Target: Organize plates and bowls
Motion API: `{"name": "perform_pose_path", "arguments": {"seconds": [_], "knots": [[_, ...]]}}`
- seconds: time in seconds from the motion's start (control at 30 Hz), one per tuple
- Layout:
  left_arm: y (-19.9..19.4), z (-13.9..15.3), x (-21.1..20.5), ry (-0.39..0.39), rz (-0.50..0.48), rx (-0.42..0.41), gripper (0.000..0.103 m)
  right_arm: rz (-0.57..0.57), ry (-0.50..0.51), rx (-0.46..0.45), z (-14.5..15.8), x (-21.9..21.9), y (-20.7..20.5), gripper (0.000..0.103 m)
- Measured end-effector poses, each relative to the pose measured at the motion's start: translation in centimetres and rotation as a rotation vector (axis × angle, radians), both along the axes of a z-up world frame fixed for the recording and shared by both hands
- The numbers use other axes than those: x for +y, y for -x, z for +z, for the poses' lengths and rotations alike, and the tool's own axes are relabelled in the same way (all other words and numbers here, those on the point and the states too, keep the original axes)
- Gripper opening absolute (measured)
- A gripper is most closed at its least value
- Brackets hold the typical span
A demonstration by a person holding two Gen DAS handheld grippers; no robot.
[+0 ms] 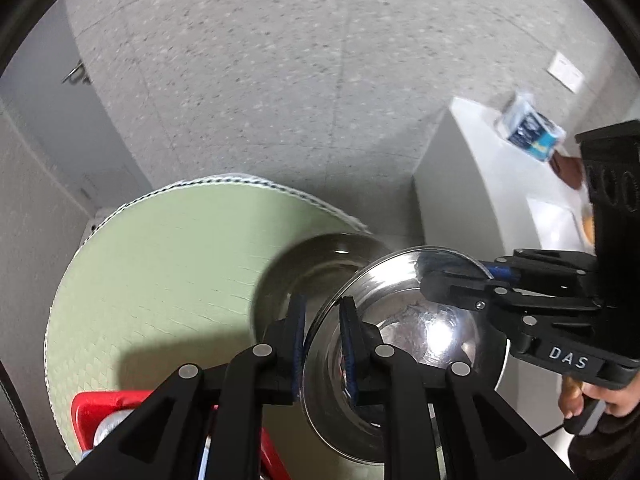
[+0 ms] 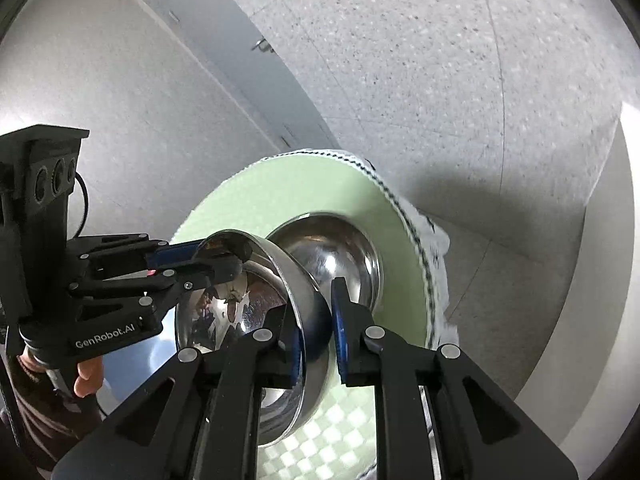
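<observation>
Above green mat, bowl between both grippers.

Both tools are matte black plastic with angular link arms pinned by round silver rivets. The left gripper carries blue pads on the inner faces of its fingers, as does the right gripper. Seen from the left wrist, the right gripper bears white "DAS" lettering and a small screw; from the right wrist, the left gripper reads "GenRobot.AI", with three round recesses on its upright block and a thin black cable. Bare fingers and a dark sleeve show at each handle.
</observation>
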State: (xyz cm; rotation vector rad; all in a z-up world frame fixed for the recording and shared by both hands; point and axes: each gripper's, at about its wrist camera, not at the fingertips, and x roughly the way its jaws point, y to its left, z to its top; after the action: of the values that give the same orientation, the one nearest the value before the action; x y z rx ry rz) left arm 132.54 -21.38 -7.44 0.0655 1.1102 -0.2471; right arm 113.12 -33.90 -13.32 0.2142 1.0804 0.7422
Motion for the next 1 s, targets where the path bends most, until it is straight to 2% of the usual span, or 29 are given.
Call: {"name": "perform_pose_path", "arguments": {"seconds": [0.27,0.6,0.67,0.83,0.87,0.93,1.0], "knots": [[-3.6,-3.2,0.9,0.014,0.052,0.072,0.016,0.034,0.068,0.021,-1.7,2.0,-2.1,0.013],[-6.2,-5.2,0.4,0.003,0.086,0.095,0.017,0.053,0.16,-0.017,-2.8,3.3,-2.8,0.013],[-6.2,-5.5,0.3,-0.001,0.084,0.101,0.019,0.044,0.175,-0.025,-2.9,3.2,-3.0,0.017],[-5.4,-5.1,0.3,0.015,0.095,0.085,0.029,0.043,0.19,-0.05,-2.7,3.5,-2.9,0.019],[-5.0,-4.8,0.4,0.017,0.102,0.074,0.033,0.041,0.191,-0.052,-2.7,3.6,-2.9,0.023],[-4.0,-3.9,0.8,0.025,0.115,0.041,0.053,0.041,0.165,-0.061,-2.3,3.6,-2.5,0.042],[-2.9,-2.9,1.4,0.026,0.125,0.009,0.057,0.022,0.168,-0.092,-1.5,3.5,-2.0,0.047]]}}
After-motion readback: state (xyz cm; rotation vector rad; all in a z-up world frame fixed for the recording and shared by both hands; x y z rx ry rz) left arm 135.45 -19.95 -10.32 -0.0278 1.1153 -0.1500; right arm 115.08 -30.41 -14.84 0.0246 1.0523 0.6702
